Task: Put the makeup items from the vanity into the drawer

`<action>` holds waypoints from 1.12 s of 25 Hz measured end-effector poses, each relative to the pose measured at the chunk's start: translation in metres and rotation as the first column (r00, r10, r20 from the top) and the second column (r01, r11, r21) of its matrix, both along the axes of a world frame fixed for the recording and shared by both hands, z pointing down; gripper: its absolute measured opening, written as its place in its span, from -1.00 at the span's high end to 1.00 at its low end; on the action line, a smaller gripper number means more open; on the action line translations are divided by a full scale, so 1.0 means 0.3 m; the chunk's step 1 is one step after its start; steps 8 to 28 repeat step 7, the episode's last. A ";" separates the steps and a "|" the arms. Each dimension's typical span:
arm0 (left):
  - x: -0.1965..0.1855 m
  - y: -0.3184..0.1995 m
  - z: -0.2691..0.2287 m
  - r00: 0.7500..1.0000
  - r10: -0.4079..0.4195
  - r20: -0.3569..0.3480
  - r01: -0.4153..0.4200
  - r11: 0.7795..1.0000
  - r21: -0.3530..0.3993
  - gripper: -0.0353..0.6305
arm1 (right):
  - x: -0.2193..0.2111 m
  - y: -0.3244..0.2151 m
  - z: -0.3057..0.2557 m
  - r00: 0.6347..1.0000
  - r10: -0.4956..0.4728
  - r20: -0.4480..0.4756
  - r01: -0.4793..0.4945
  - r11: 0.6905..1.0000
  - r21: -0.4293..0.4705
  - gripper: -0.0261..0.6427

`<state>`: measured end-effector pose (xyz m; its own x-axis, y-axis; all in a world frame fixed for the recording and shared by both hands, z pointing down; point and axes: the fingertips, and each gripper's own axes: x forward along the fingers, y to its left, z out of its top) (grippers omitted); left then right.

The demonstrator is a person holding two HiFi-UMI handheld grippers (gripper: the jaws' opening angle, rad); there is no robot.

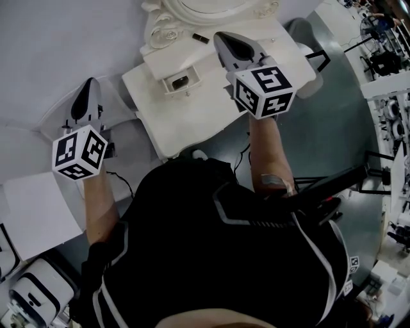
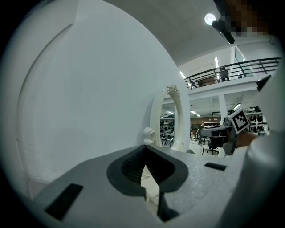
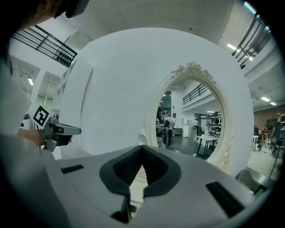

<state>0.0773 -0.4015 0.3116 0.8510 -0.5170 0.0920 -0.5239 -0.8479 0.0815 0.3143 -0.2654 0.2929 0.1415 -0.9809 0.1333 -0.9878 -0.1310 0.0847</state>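
Observation:
The white vanity stands in front of me with its oval mirror at the back. A small drawer in the raised shelf is pulled open, with a dark item inside. A dark slim makeup item lies on the shelf top beside the mirror base. My right gripper is shut and empty, its tip just right of that item. My left gripper hangs off the vanity's left side, shut on nothing. The mirror frame fills the right gripper view behind the closed jaws. The left gripper faces a white wall.
A grey rounded seat stands at the vanity's right end. White boxes lie on the floor at the left. A black stand and cables are by my right side. Work tables line the far right.

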 end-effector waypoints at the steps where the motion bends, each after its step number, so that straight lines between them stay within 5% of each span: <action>1: -0.001 0.001 -0.005 1.000 -0.002 0.001 0.002 1.000 0.001 0.88 | 0.000 -0.002 -0.002 1.000 -0.003 0.001 0.003 1.000 -0.003 0.91; 28: -0.003 0.003 -0.020 1.000 -0.011 0.001 0.011 1.000 0.013 0.88 | 0.000 -0.008 -0.006 1.000 -0.008 -0.006 0.008 1.000 -0.009 0.91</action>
